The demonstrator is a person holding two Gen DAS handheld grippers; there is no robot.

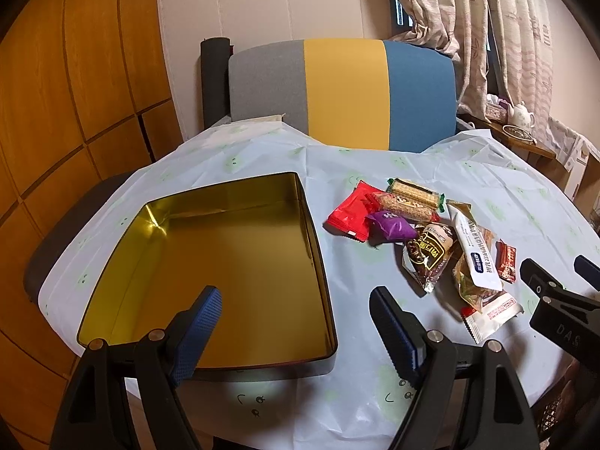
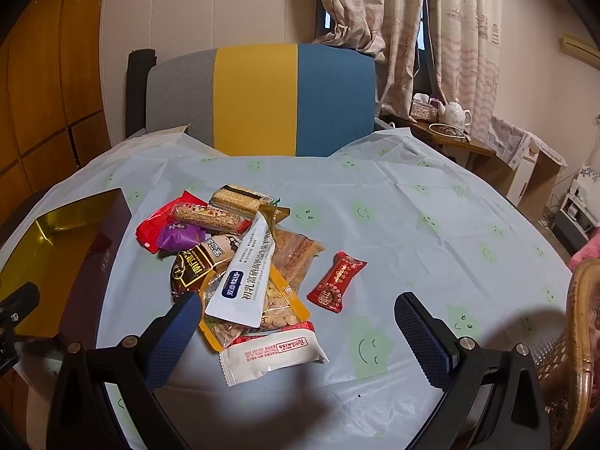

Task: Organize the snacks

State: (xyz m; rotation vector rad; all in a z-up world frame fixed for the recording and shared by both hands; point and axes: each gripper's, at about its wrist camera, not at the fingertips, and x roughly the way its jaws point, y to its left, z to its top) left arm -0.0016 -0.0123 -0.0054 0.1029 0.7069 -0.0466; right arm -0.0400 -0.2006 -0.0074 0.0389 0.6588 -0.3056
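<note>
An empty gold tin box (image 1: 225,262) lies open on the table's left; its edge shows in the right wrist view (image 2: 48,258). A pile of snack packets (image 1: 423,240) lies to its right: a red pack, a purple candy, cereal bars, a brown pack, a white tube sachet (image 2: 243,281), a peanut bag, a white Rel's Kiss pack (image 2: 273,352) and a small red candy (image 2: 335,281). My left gripper (image 1: 296,318) is open above the tin's near right corner. My right gripper (image 2: 298,318) is open, hovering over the pile's near end, empty.
A pale blue tablecloth (image 2: 412,225) with green faces covers the table. A grey, yellow and blue chair (image 1: 345,90) stands behind it. A side table with a teapot (image 2: 455,112) is at the back right. A wicker chair (image 2: 577,337) stands at the right edge.
</note>
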